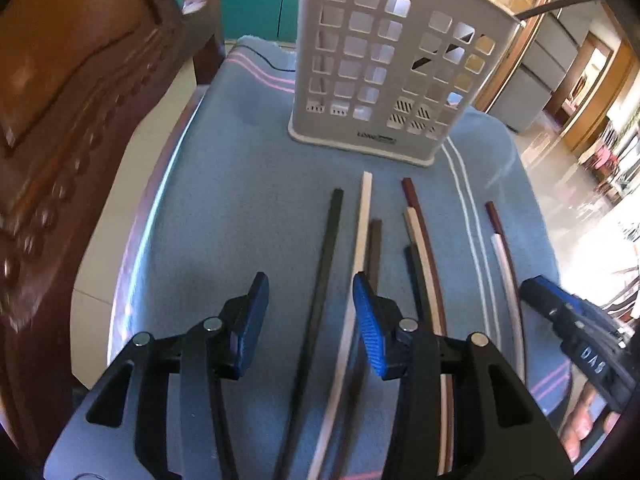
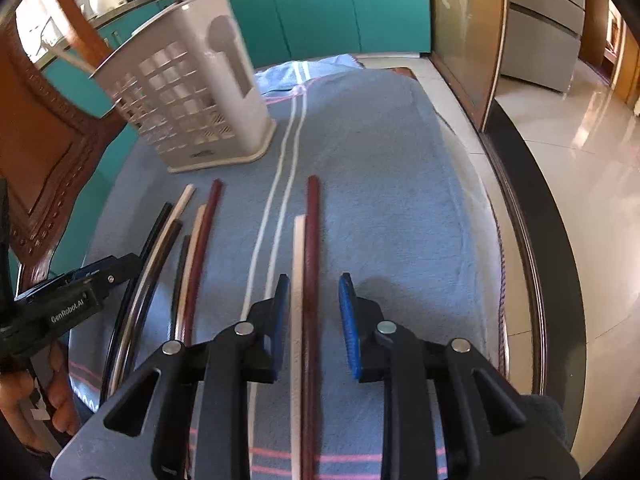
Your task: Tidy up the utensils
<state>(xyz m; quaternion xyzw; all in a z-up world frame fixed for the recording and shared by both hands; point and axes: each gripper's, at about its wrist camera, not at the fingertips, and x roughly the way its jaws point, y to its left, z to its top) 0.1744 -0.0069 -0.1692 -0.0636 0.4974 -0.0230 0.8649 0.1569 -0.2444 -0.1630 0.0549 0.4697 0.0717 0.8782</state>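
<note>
Several chopsticks lie lengthwise on a blue towel (image 1: 240, 184). In the left wrist view my left gripper (image 1: 310, 316) is open, its jaws astride a black chopstick (image 1: 326, 264) and a cream chopstick (image 1: 360, 240). In the right wrist view my right gripper (image 2: 313, 304) is open astride a white chopstick (image 2: 298, 280) and a maroon chopstick (image 2: 312, 240). A white perforated utensil holder (image 1: 384, 64) stands upright at the far end; it also shows in the right wrist view (image 2: 192, 100), with a dark utensil and a light one sticking out.
A carved wooden chair (image 1: 60, 120) stands close on the left. Teal cabinets (image 2: 340, 4) are behind the table. The table's edge (image 2: 524, 240) drops to a shiny tiled floor (image 2: 580, 160) on the right. The right gripper's body shows in the left wrist view (image 1: 576, 328).
</note>
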